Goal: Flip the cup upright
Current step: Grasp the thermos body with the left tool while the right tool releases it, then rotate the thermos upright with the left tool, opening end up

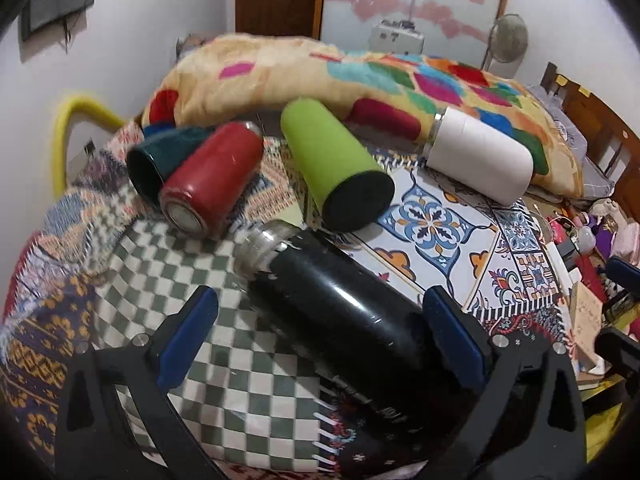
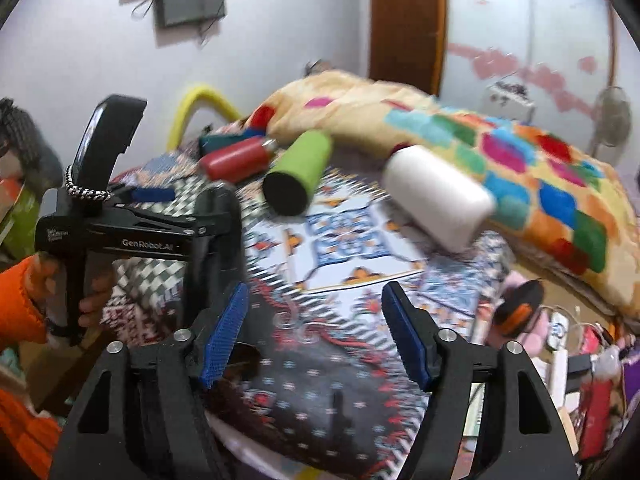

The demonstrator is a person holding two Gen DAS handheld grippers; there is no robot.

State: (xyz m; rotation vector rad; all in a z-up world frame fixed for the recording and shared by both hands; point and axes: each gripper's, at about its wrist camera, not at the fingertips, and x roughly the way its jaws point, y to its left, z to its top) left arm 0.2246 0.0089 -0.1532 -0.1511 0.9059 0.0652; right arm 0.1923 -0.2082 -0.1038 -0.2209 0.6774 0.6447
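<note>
Several flasks lie on their sides on patterned cloths. A black flask (image 1: 340, 300) with a steel neck lies between my open left gripper's (image 1: 324, 320) fingers, resting against the right pad (image 1: 456, 332) and apart from the left one. Beyond it lie a red flask (image 1: 212, 178), a dark teal cup (image 1: 160, 164), a green cup (image 1: 332, 164) and a white flask (image 1: 480, 160). In the right wrist view my right gripper (image 2: 316, 336) is open and empty over the cloth, and the left gripper (image 2: 132, 232) shows at the left. The green cup (image 2: 298, 176) and white flask (image 2: 436, 196) lie ahead.
A colourful rolled blanket (image 1: 360, 76) lies behind the flasks. A yellow chair back (image 1: 68, 128) stands at the left. A wooden bed frame (image 1: 592, 120) and floor clutter (image 1: 580, 248) are at the right. A checked cloth (image 1: 240, 380) covers the near surface.
</note>
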